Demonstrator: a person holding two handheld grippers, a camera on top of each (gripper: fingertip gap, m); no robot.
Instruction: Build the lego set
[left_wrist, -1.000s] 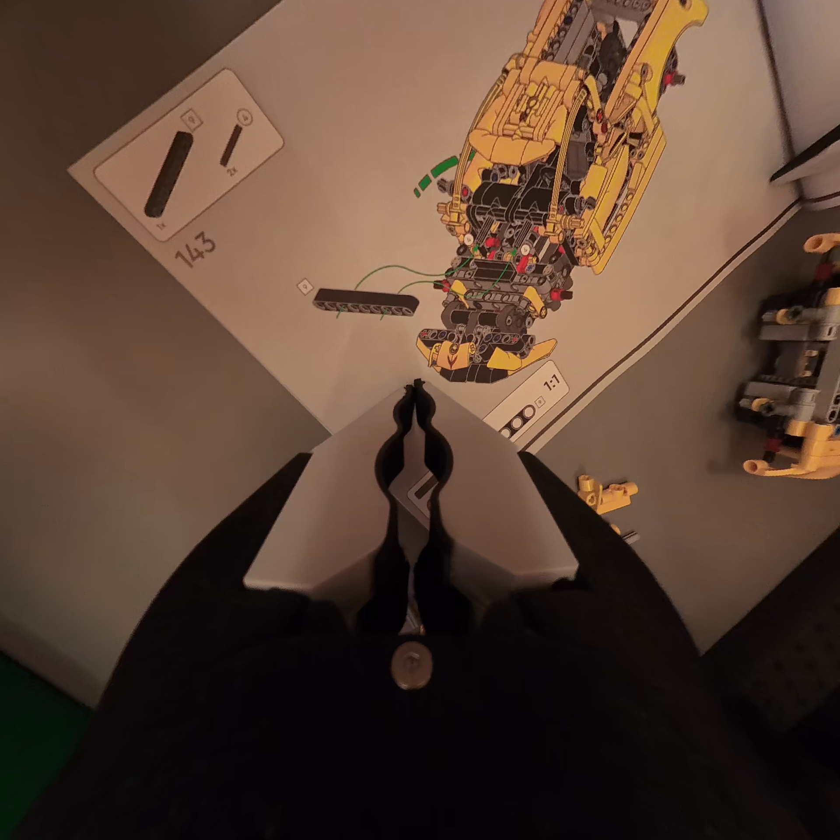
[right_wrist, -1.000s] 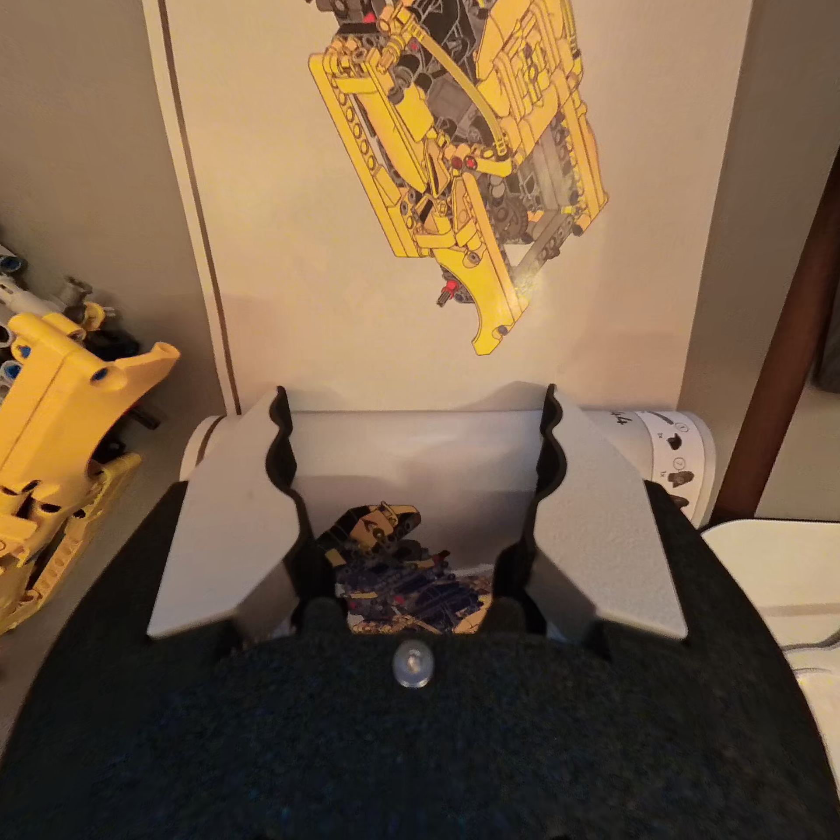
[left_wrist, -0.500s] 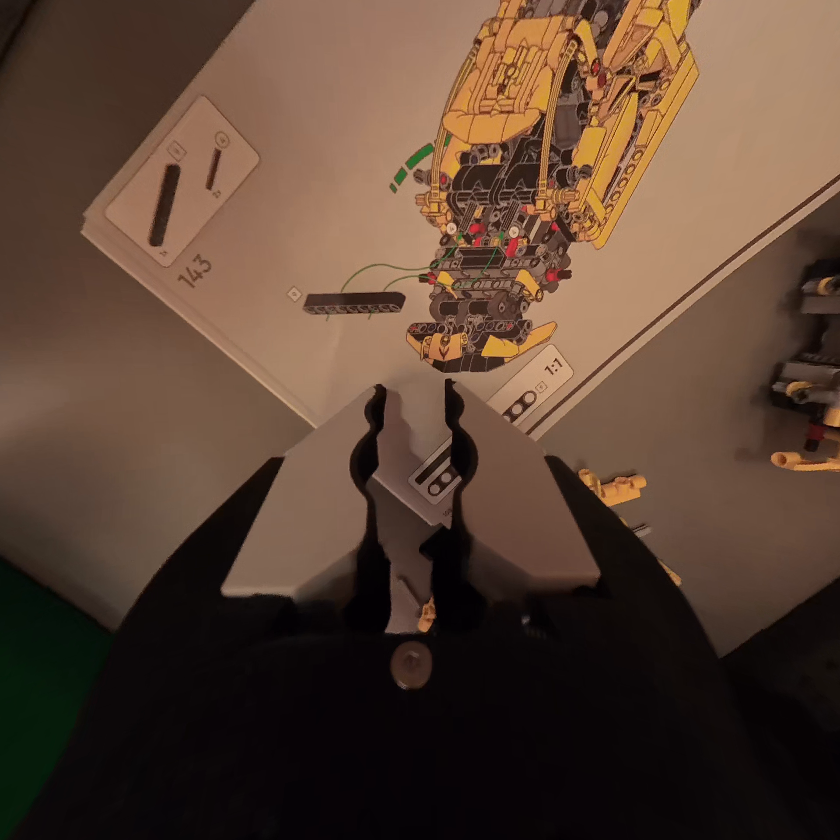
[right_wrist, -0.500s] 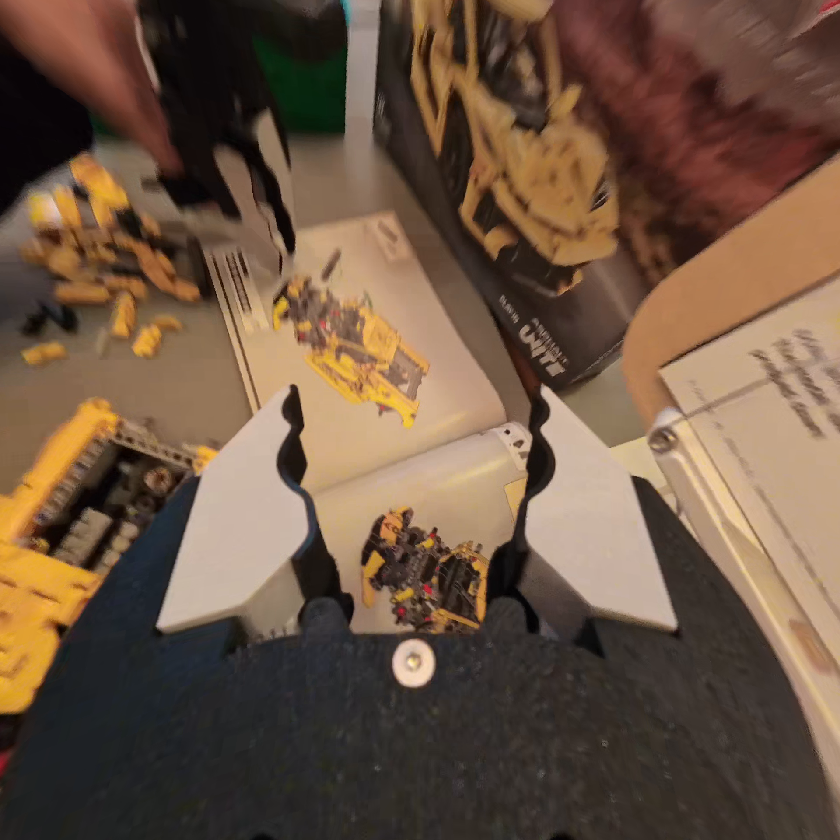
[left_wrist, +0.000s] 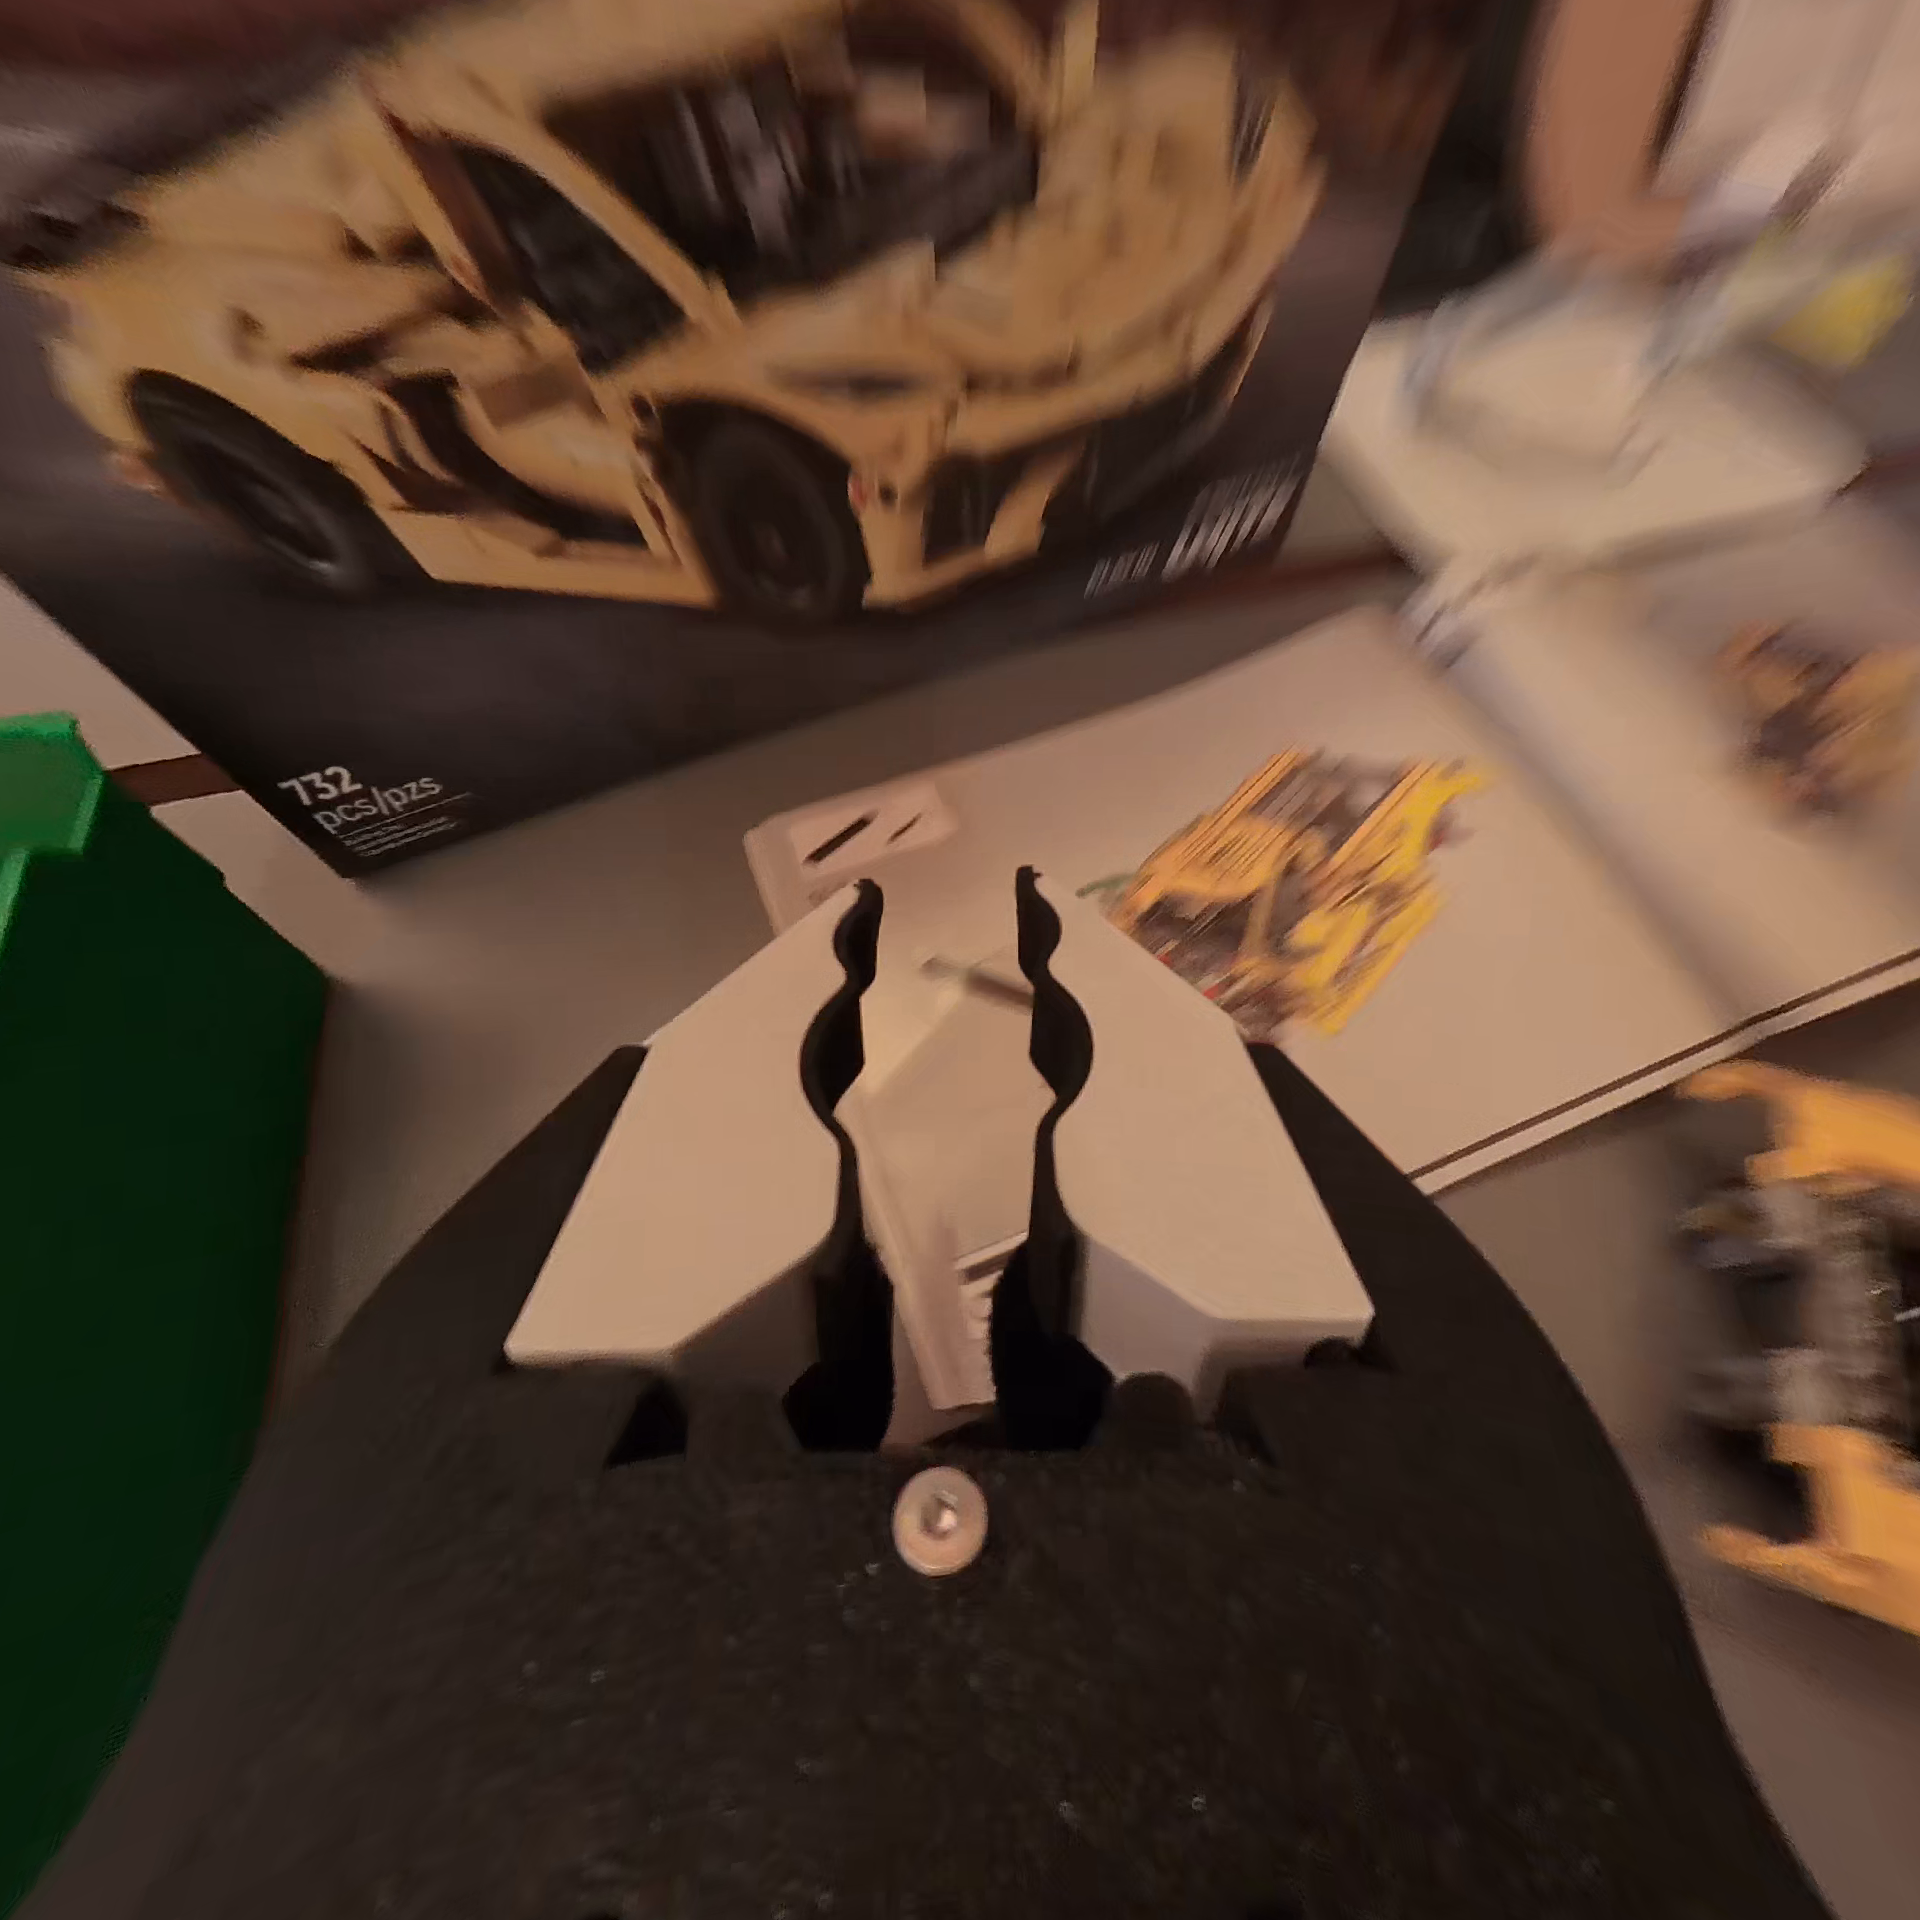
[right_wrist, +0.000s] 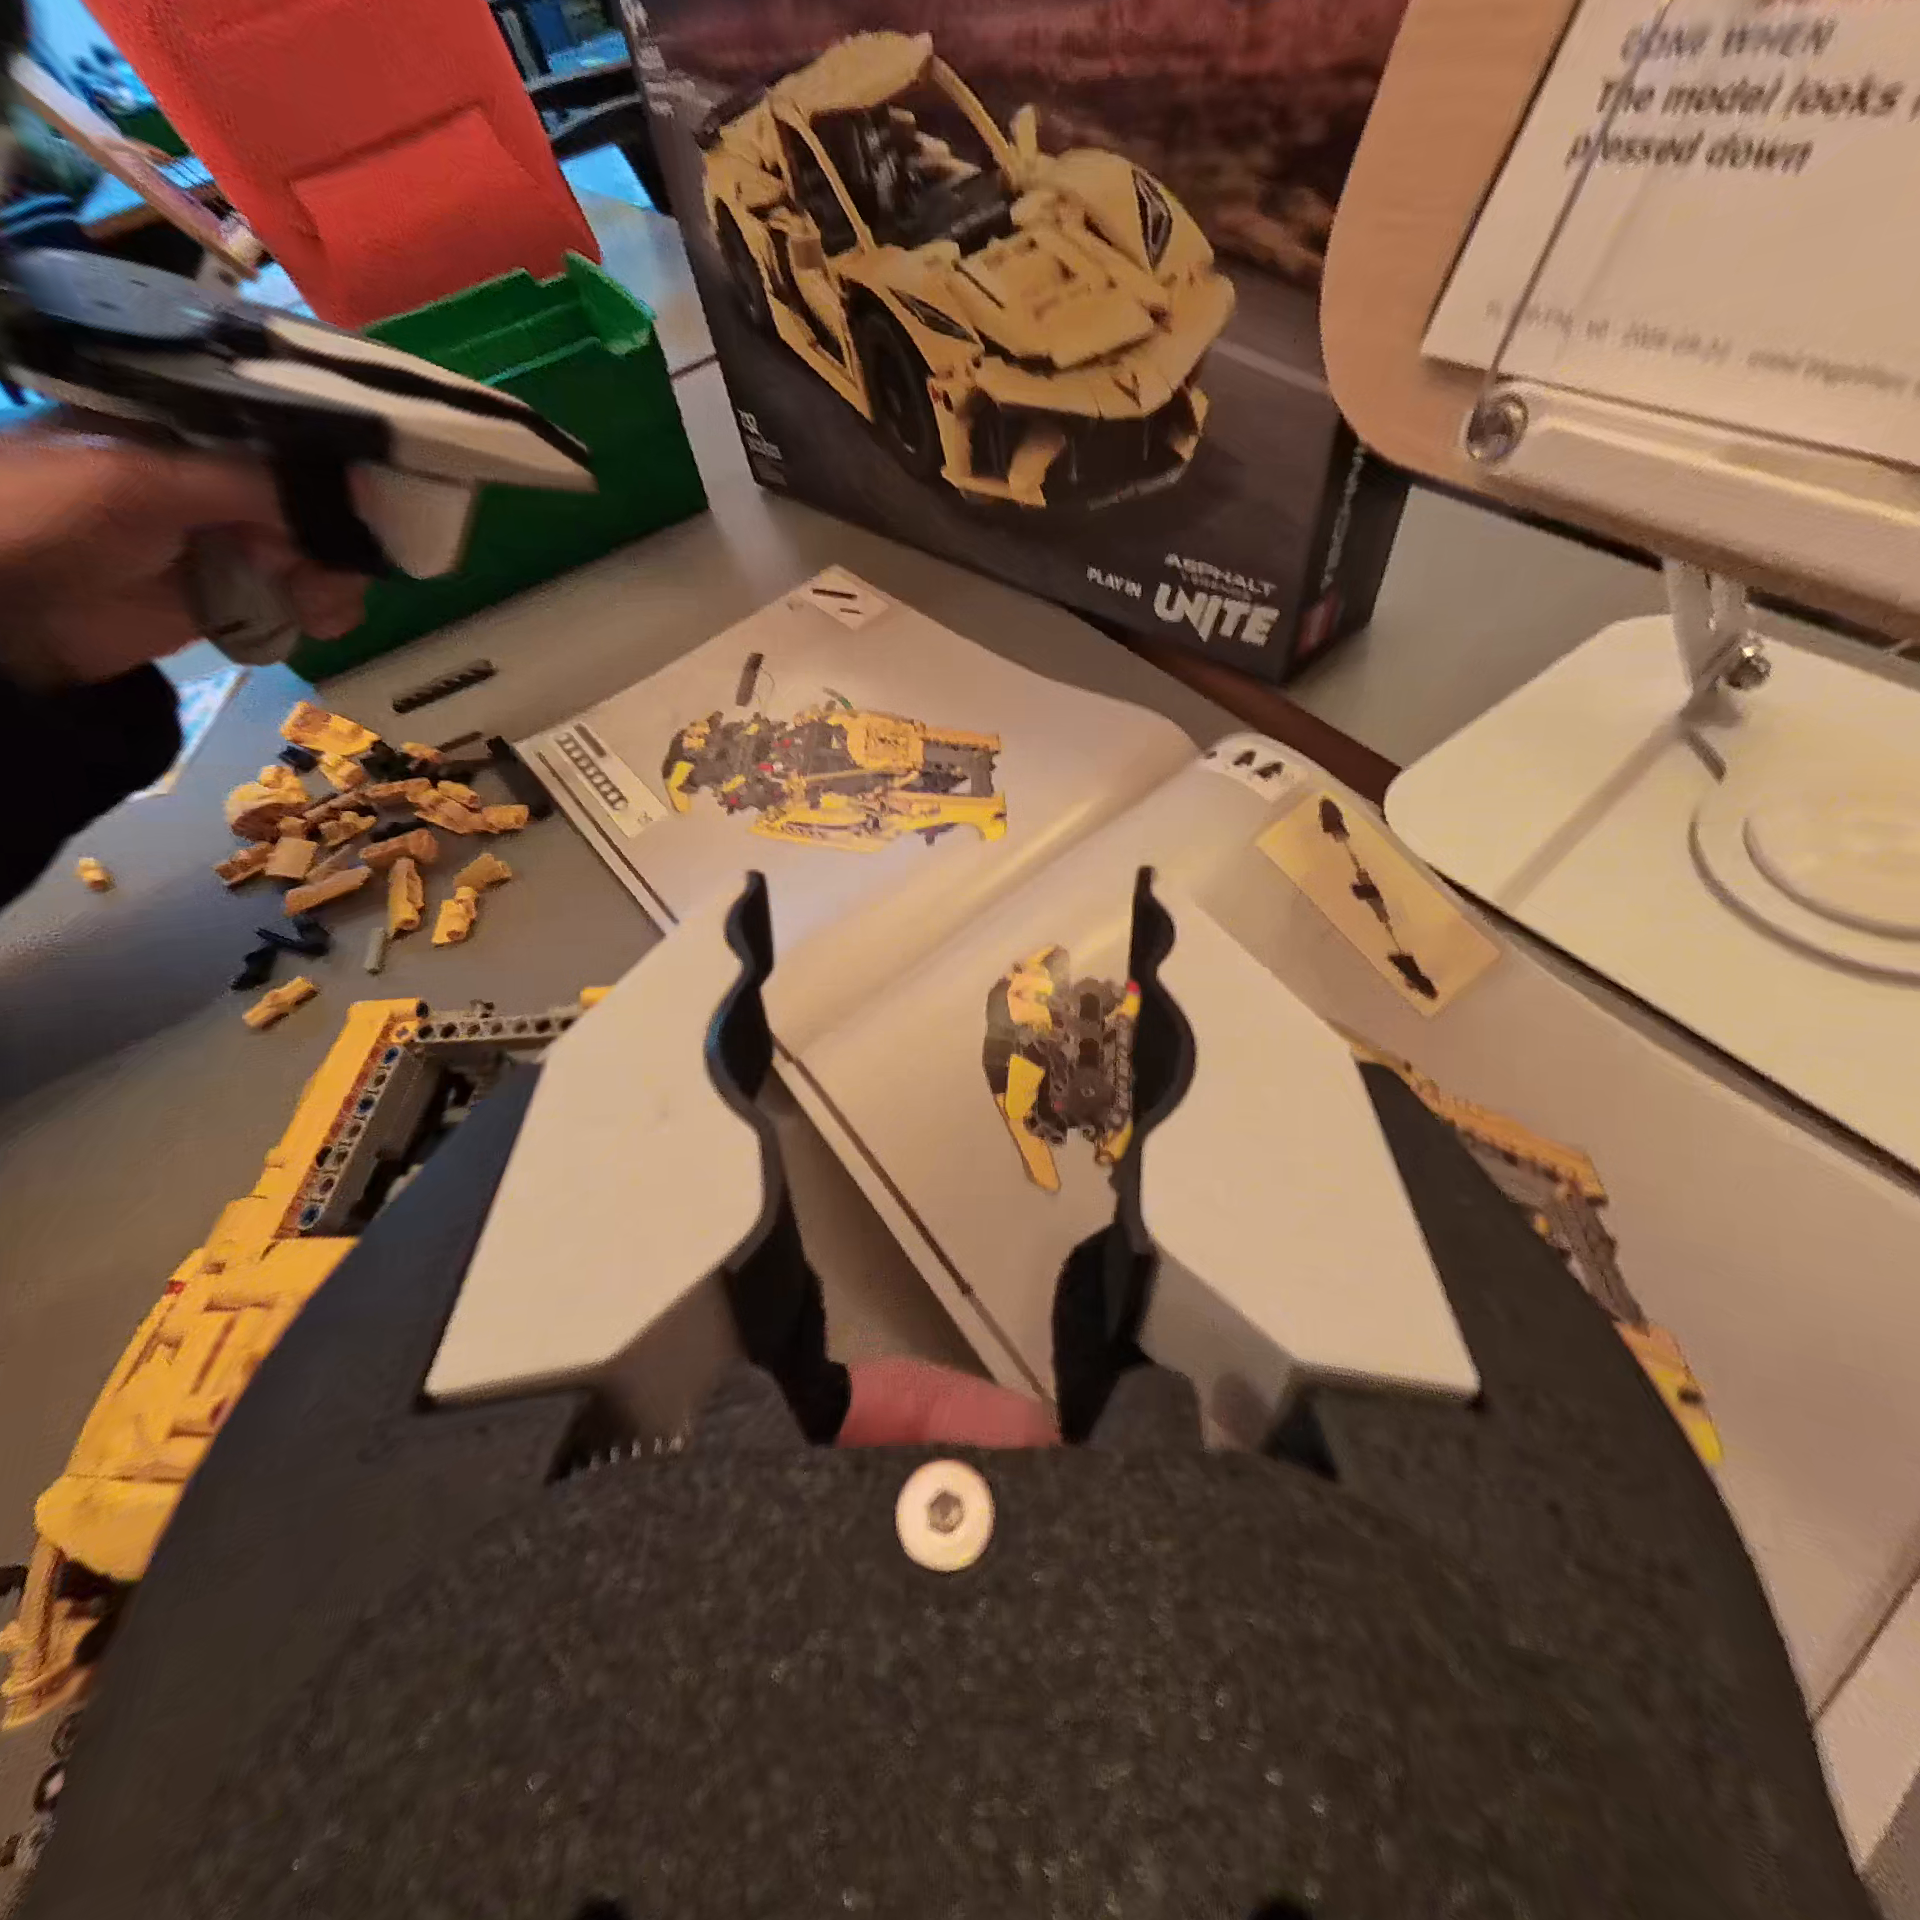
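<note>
The open instruction booklet (right_wrist: 1039, 665) lies on the grey table; it also shows, blurred, in the left wrist view (left_wrist: 1455, 1039). The partly built yellow and grey model (right_wrist: 312, 1143) sits at the lower left of my right gripper (right_wrist: 948, 883), which is open, empty and held above the booklet. A pile of loose yellow and black pieces (right_wrist: 353, 831) lies left of the booklet. My left gripper (left_wrist: 948, 883) is open a little and empty, raised over the booklet's near corner. It also shows in the right wrist view (right_wrist: 566, 462), held in a hand at the upper left.
The set's dark box (right_wrist: 987, 312) stands behind the booklet, also in the left wrist view (left_wrist: 727, 364). A green bin (right_wrist: 561, 395) stands left of it. A white stand (right_wrist: 1662, 831) with a sheet is at the right. A black beam (right_wrist: 442, 686) lies near the bin. Across from one pair of fingers to the other is roughly 30 cm.
Both grippers have lifted and tilted up from the booklet page and now look across the table. The left jaws went from shut to slightly open. The right jaws have narrowed somewhat.
</note>
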